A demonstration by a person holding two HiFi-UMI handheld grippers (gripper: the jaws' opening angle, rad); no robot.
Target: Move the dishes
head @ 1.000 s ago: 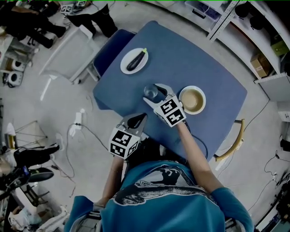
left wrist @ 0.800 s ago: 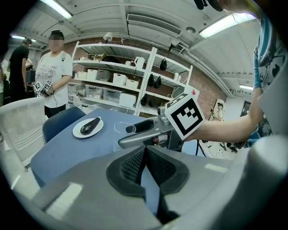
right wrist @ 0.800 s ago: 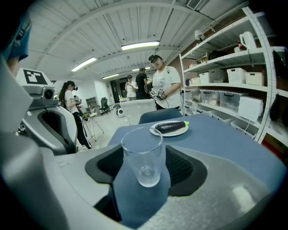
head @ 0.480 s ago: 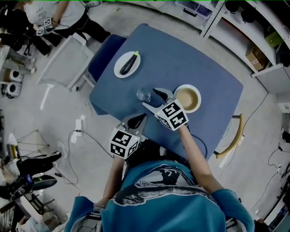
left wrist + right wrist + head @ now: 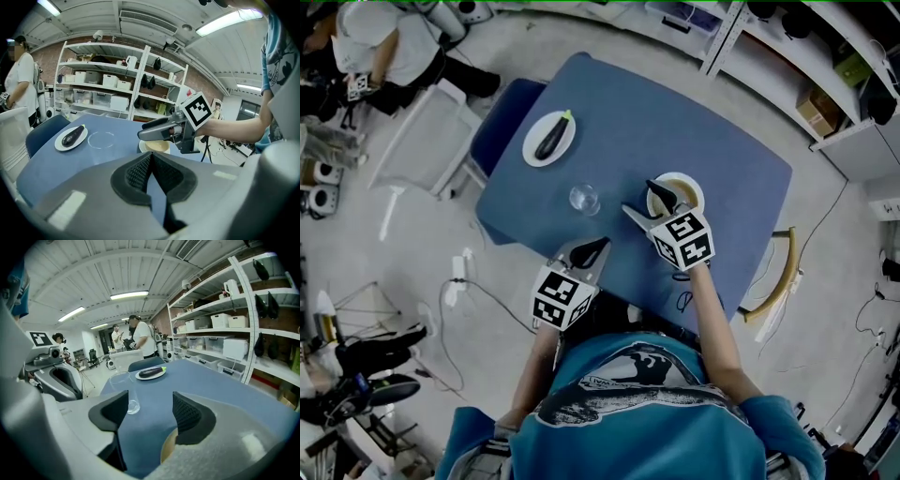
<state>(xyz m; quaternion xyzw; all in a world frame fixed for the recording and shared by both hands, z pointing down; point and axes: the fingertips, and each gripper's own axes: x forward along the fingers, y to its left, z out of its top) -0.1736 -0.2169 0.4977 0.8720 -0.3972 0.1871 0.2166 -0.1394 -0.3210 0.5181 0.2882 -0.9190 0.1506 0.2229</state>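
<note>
On the blue table (image 5: 722, 150), a clear glass (image 5: 584, 198) stands alone near the middle. A white plate with an eggplant (image 5: 548, 139) sits at the far left. My right gripper (image 5: 639, 197) is open over the left rim of the tan bowl (image 5: 682, 187), with nothing between its fingers. In the right gripper view the bowl's rim (image 5: 168, 446) shows under the right-hand jaw, and the glass (image 5: 125, 392) stands beyond the left one. My left gripper (image 5: 598, 246) is shut and empty at the table's near edge, its pads (image 5: 140, 171) pressed together.
A blue chair (image 5: 502, 117) stands at the table's far-left side and a wooden chair (image 5: 778, 281) at its right. Shelves (image 5: 825, 56) with boxes run along the right. A white table (image 5: 417, 131), a person (image 5: 384, 47) and floor cables (image 5: 464, 272) are at the left.
My right gripper let go of the glass and moved right, to the bowl's left rim. The glass stays standing on the table. The left gripper has hardly moved.
</note>
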